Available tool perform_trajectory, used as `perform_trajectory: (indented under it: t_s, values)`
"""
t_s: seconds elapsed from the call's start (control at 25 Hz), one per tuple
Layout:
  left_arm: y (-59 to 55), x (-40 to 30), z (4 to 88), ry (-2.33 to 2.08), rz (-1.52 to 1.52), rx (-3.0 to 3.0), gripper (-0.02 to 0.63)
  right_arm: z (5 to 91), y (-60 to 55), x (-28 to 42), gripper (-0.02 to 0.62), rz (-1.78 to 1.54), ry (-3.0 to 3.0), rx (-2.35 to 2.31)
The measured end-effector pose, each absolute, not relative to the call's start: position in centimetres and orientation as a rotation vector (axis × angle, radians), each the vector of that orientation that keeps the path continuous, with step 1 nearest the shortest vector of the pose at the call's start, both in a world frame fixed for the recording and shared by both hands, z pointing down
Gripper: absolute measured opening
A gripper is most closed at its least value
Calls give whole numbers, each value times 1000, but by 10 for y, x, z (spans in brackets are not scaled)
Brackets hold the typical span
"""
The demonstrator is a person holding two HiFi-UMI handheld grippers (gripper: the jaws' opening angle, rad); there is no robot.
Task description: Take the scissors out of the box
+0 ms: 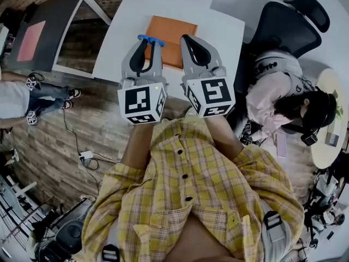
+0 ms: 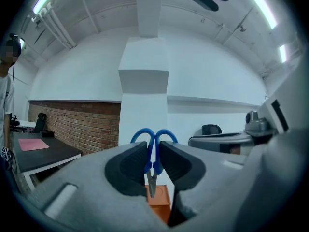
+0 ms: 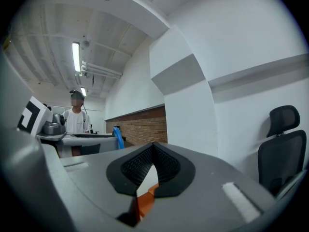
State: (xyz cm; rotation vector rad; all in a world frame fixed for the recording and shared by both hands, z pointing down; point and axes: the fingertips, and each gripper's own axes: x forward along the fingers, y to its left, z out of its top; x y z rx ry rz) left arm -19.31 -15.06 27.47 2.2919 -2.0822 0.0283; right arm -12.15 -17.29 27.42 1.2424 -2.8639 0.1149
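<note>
Blue-handled scissors hang between the pads of my left gripper, handles up and blades pointing down, above the orange box. In the head view the left gripper is shut on the scissors at the near-left edge of the box, which lies on a white table. Beside it, my right gripper is over the box's near edge. In the right gripper view that gripper is shut, tips touching and nothing held, with a strip of box below and the scissors off to the left.
A person sits in a black office chair at the right, next to a round table. A dark table with a pink sheet stands at the far left, with another person near it. Cables and a power strip lie on the floor.
</note>
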Motion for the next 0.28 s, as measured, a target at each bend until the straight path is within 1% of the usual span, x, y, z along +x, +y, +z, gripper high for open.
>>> perform_trajectory:
  t_s: [0.28]
  values:
    - [-149, -198, 274, -2097, 28, 2294, 86, 274, -172, -125, 0, 113, -2866, 1249]
